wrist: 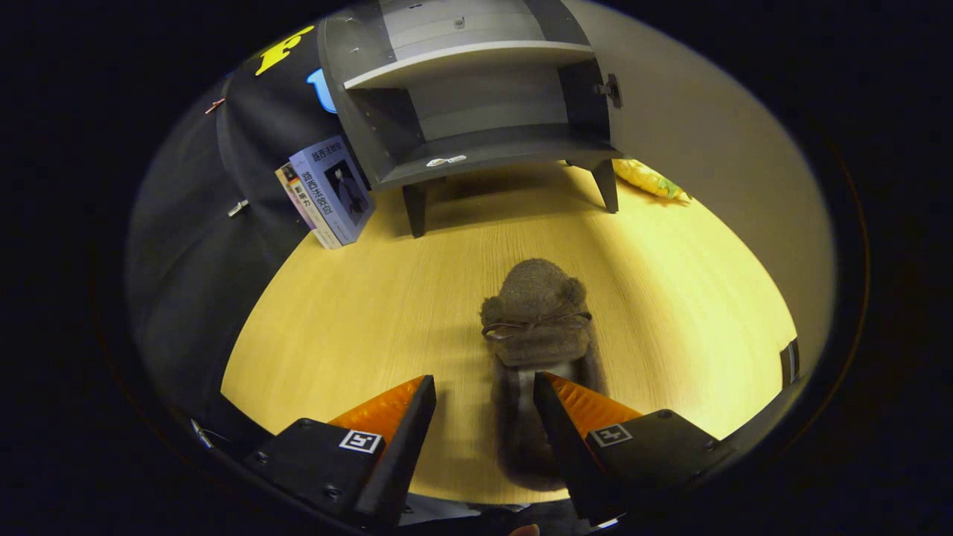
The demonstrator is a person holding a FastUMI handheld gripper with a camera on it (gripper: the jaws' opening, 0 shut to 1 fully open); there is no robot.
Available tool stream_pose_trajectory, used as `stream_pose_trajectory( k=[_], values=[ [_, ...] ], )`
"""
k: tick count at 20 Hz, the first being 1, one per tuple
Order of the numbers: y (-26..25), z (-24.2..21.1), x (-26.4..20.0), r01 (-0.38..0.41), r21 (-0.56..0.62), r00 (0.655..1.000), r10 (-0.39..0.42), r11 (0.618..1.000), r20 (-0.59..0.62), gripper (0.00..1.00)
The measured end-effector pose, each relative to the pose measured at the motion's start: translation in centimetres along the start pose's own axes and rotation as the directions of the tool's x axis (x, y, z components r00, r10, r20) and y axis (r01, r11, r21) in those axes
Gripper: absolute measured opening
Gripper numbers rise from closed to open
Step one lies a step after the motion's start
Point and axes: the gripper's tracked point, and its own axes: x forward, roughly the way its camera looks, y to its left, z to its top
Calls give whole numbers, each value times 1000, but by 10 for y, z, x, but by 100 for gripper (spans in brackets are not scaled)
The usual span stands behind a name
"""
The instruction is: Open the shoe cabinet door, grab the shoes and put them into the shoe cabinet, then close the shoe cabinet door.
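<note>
The hand-held gripper point(484, 391) hangs open, holding nothing, its right finger over the furry shoe point(536, 327).

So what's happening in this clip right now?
A person is working a hand-held gripper over a wooden tabletop. Its fingers are open and low around the heel end of a fuzzy brown slipper; one finger overlaps the slipper, but no grip shows yet. Beyond the slipper stands the shoe cabinet with its door already open and its shelves showing. Books lean beside the cabinet and a yellow item lies on its other side.
</note>
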Motion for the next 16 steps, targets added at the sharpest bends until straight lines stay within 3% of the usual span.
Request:
stream_pose_trajectory(
  k=[2,4,6,8,9,16],
  values=[
    [-4,6,20,39,-17,998,-38,999,41,75],
    [-11,13,39,88,-38,993,-84,995,85,73],
    [-22,20,51,146,-31,984,-142,989,105,60],
    [-15,21,51,133,-12,987,-131,991,96,20],
    [-13,24,48,123,-12,987,-121,992,104,12],
    [0,67,-14,61,-32,989,-56,998,133,13]
  ],
)
